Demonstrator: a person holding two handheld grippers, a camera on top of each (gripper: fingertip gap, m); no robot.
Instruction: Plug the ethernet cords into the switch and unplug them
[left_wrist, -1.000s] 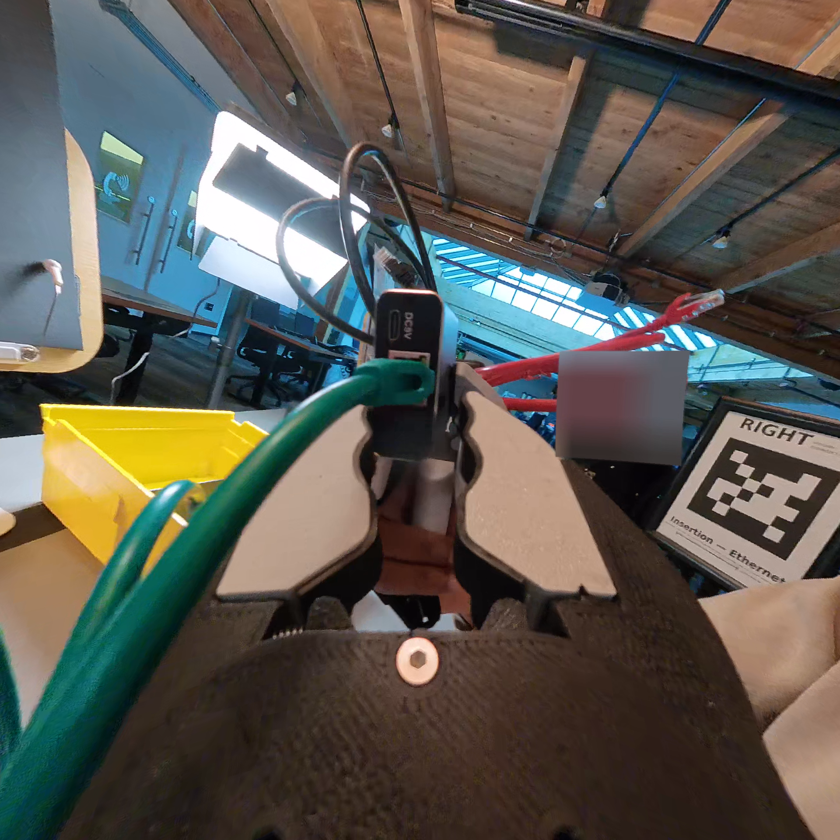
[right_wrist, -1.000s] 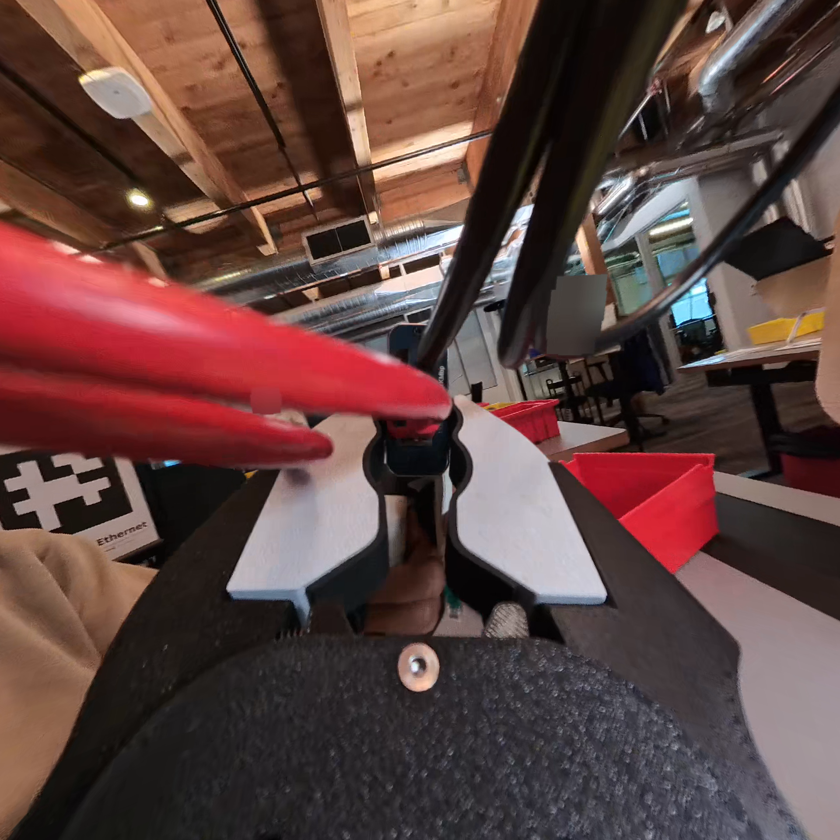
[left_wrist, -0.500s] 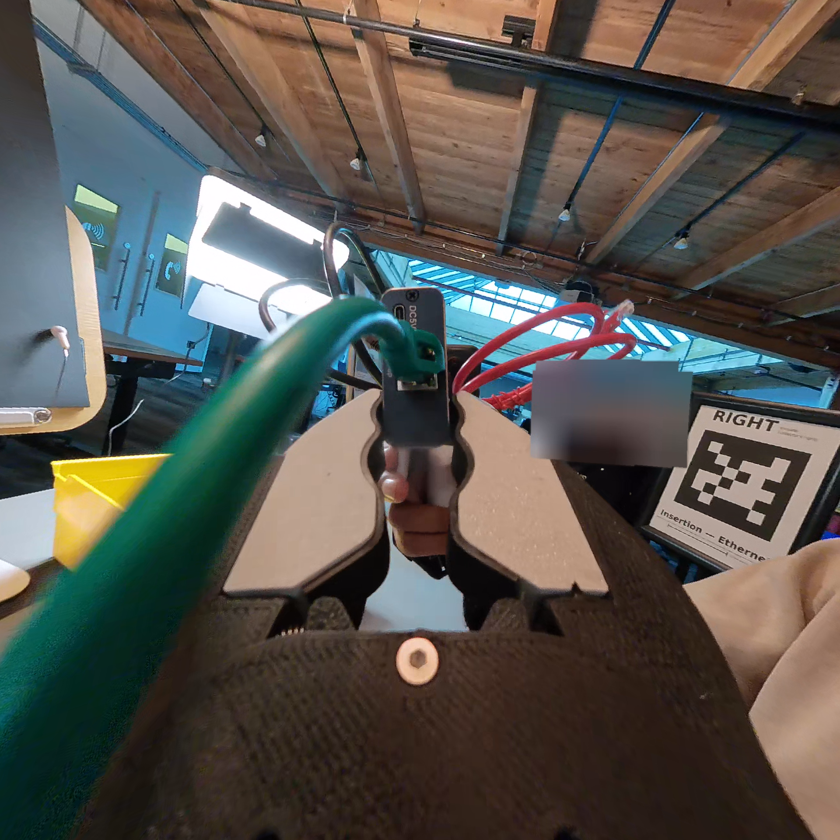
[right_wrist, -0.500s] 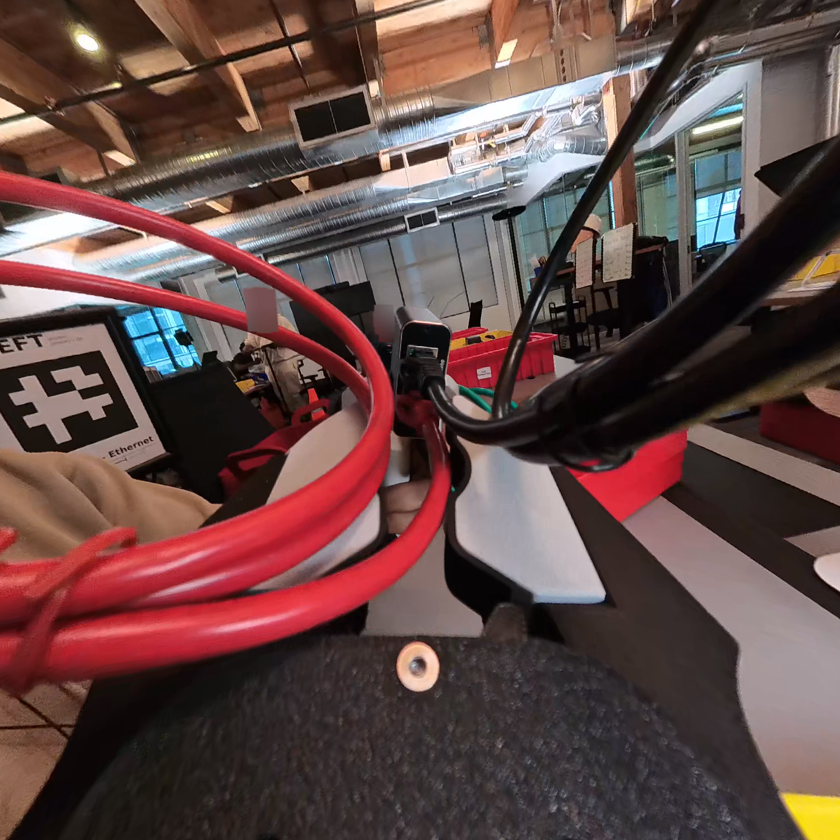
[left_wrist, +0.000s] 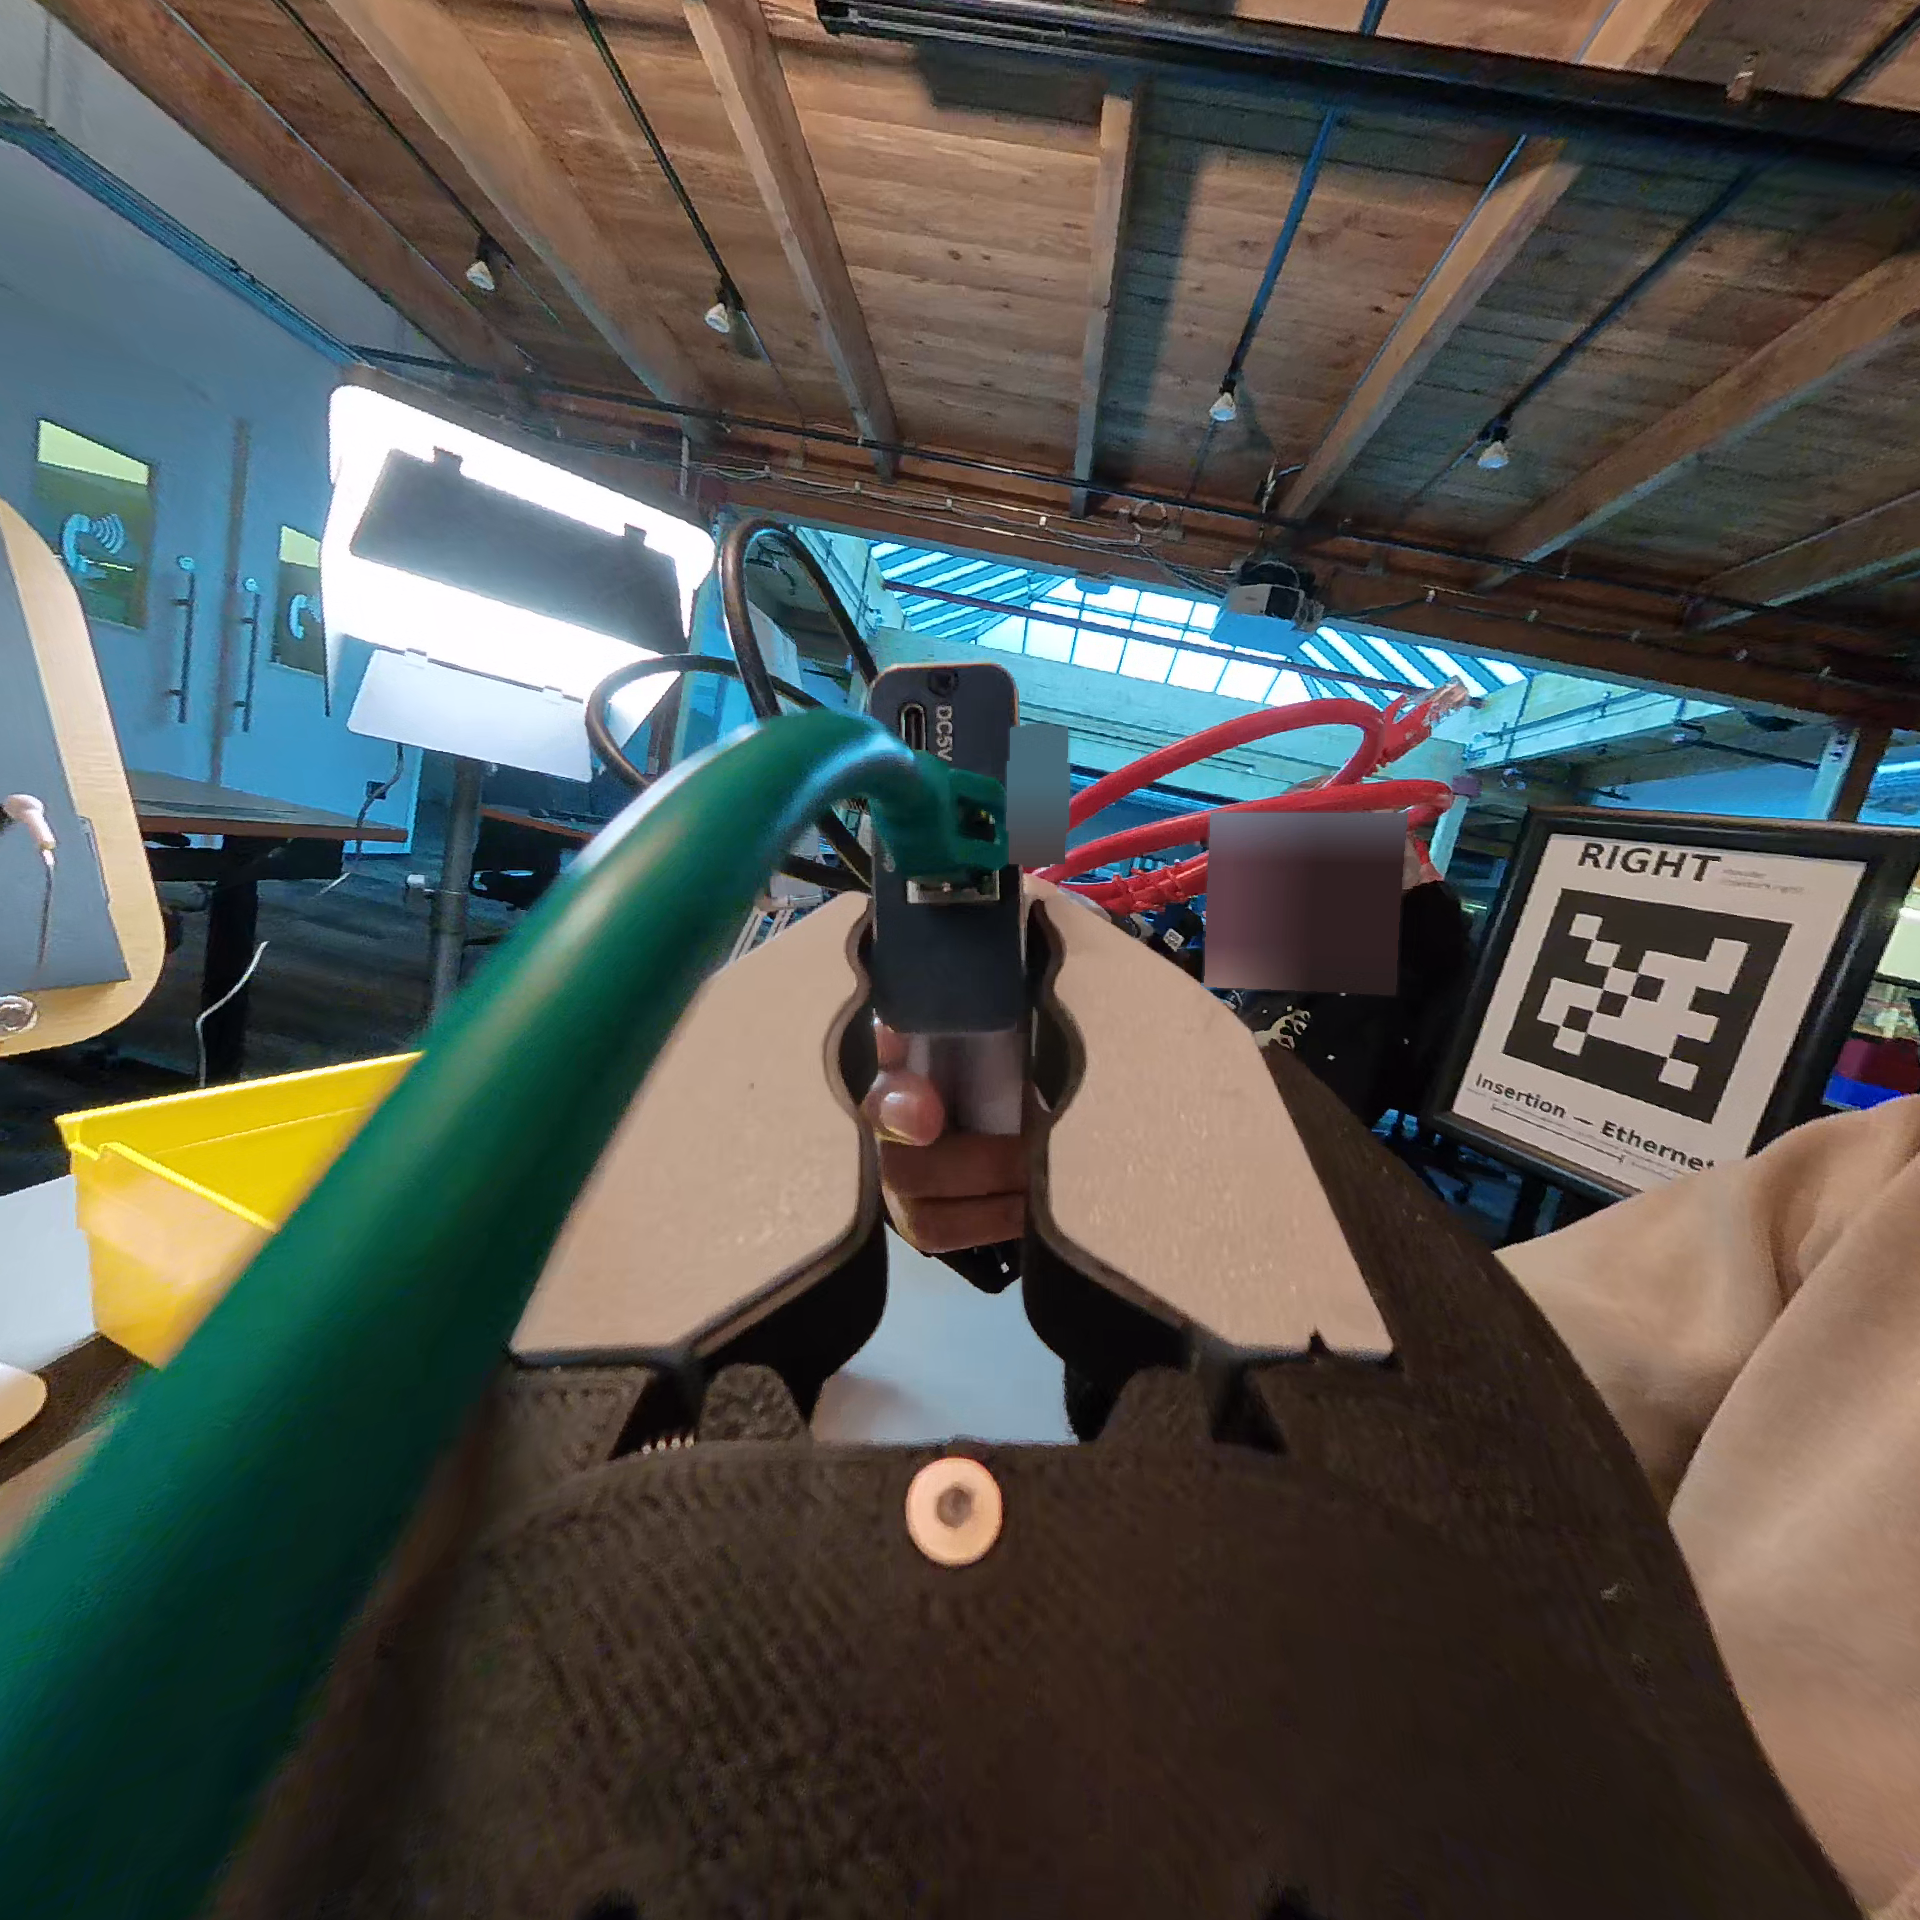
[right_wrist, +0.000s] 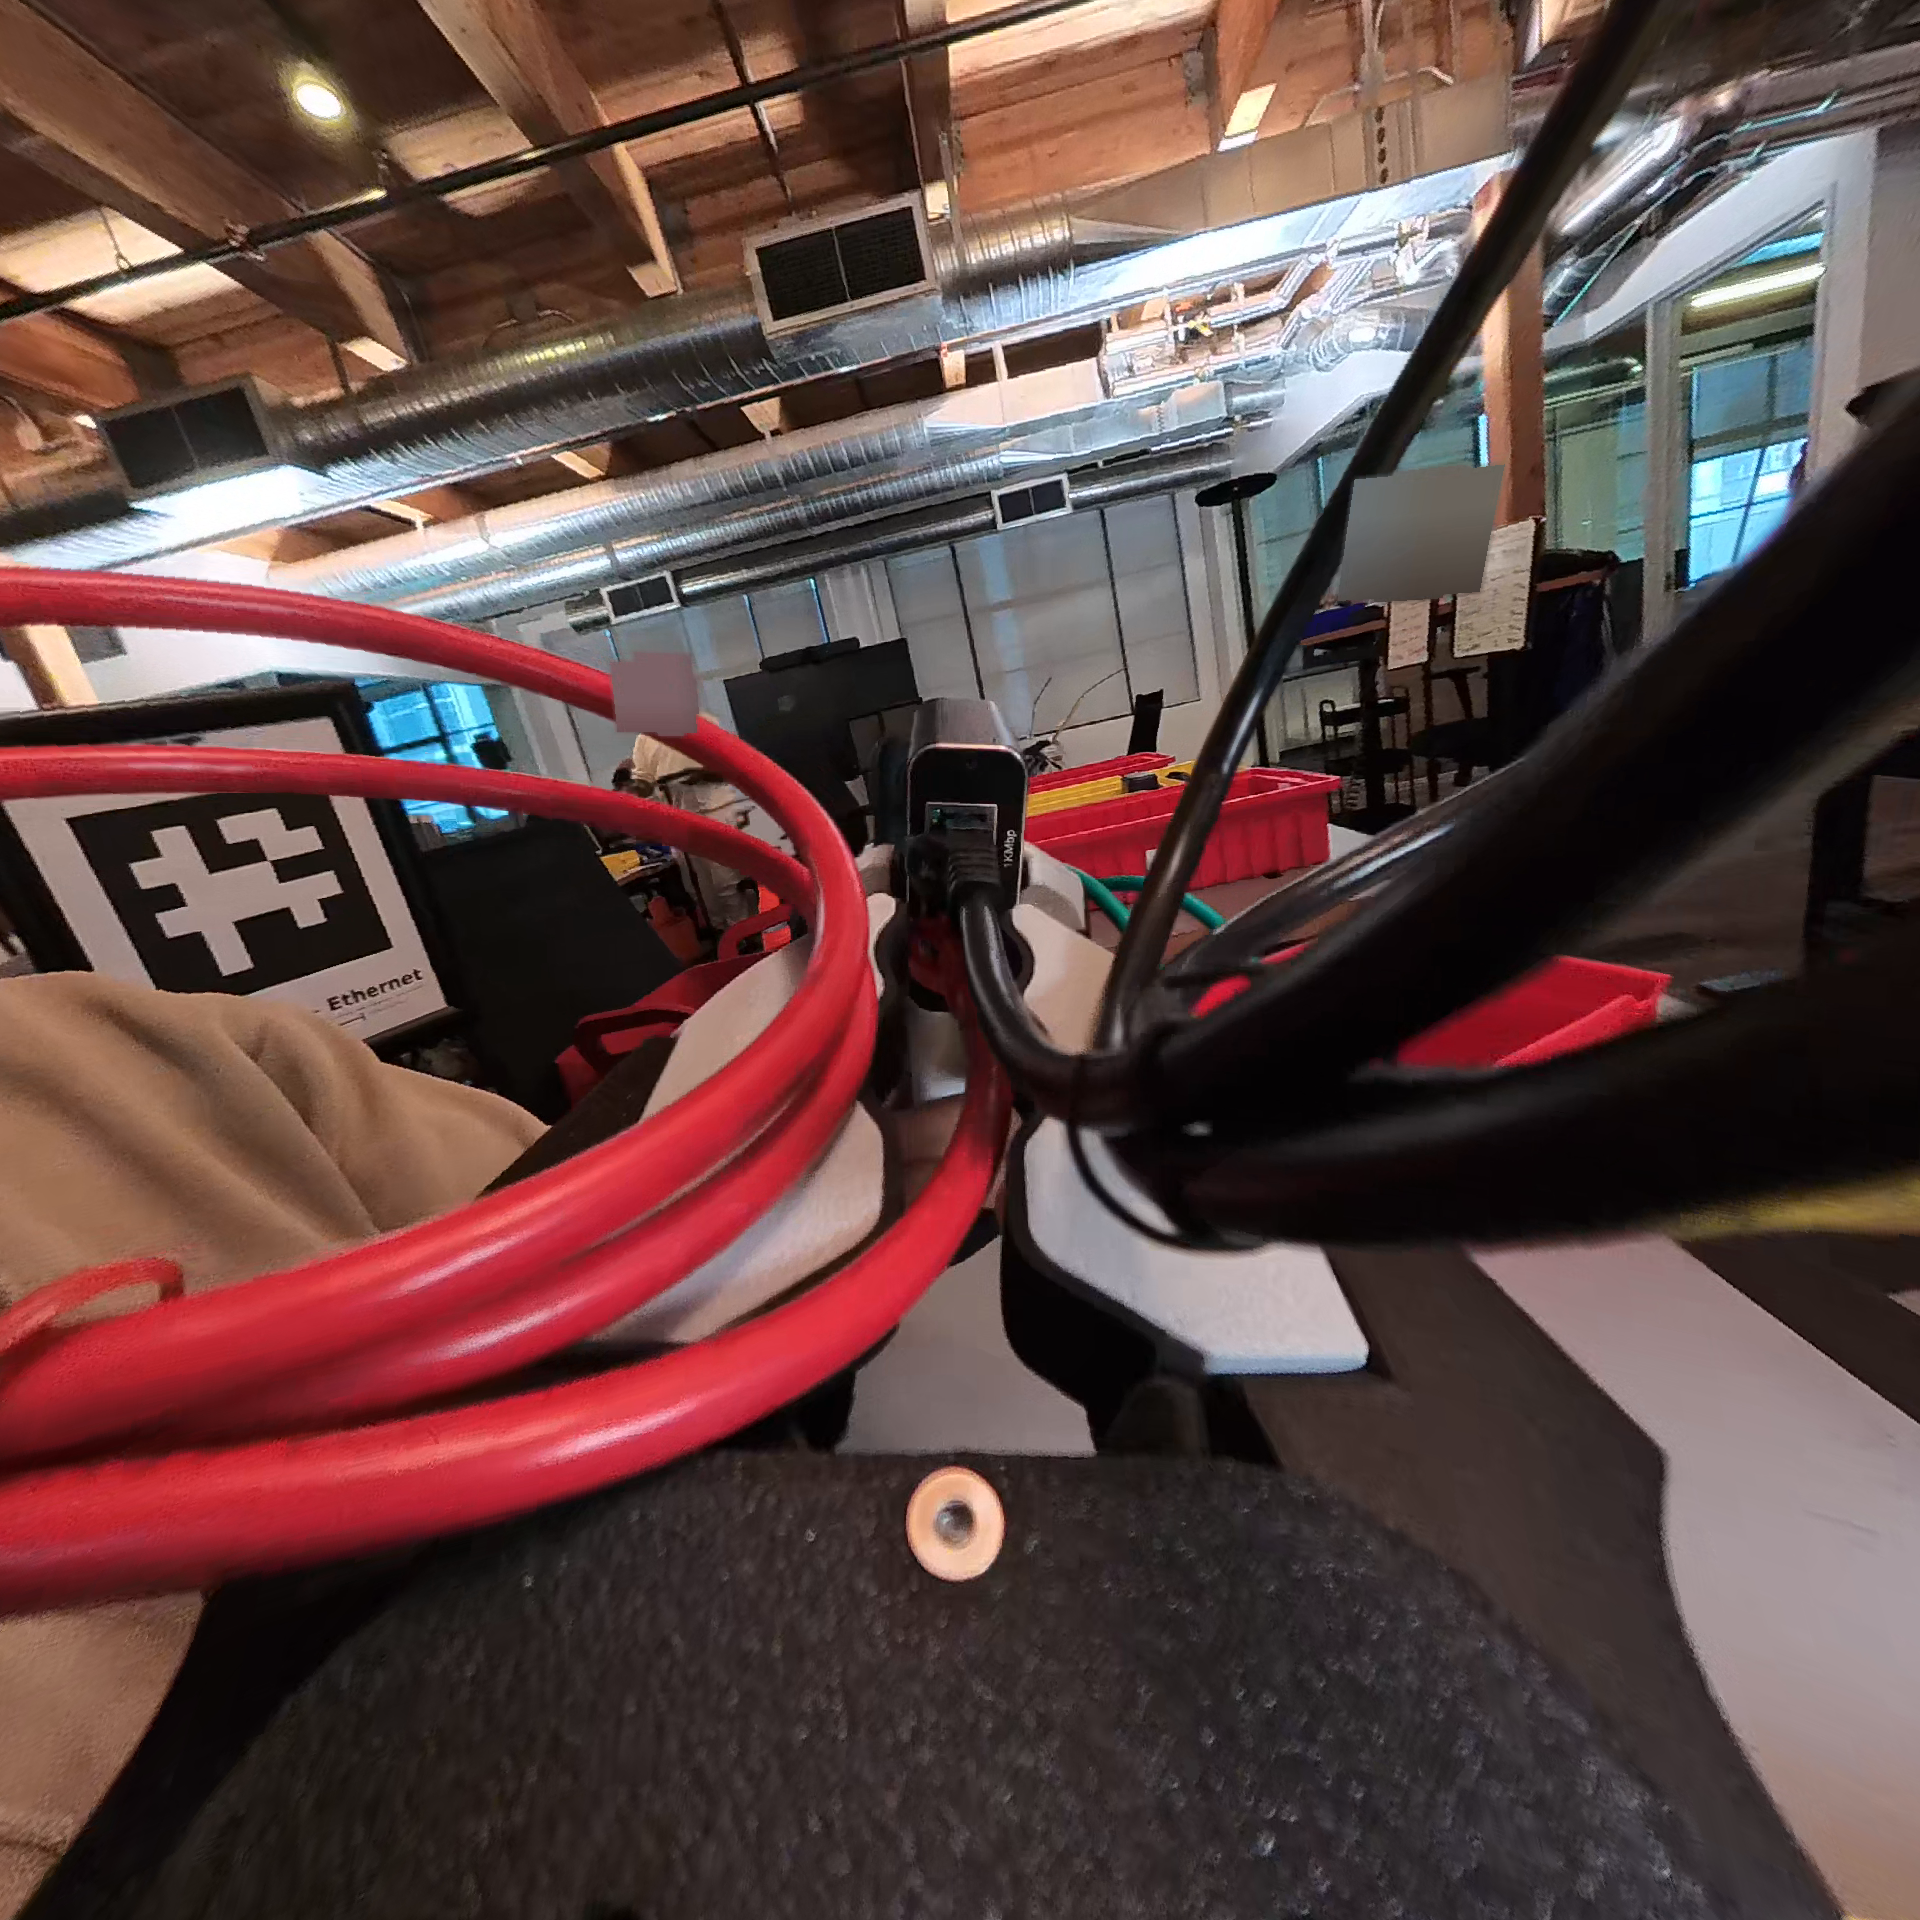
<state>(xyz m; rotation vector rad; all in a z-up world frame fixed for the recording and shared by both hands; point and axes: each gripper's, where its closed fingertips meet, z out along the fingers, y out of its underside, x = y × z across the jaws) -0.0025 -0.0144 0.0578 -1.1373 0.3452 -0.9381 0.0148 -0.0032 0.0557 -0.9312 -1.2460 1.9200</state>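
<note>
Both tools, left (left_wrist: 948, 997) and right (right_wrist: 961, 987), clamp the switch (left_wrist: 943, 831) between us, so it stays steady while green cord (left_wrist: 436, 1143) sits plugged.

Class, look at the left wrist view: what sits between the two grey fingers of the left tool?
In the left wrist view, the dark switch stands upright between the fingers, with the green cord plugged into it.

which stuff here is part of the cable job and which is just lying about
In the job:
- dark grey box-shaped switch
- thick green ethernet cord
- looped red ethernet cord
- black ethernet cord
- left gripper
- right gripper

Lying about:
- yellow plastic bin
- red plastic bins
- framed marker sign
</note>
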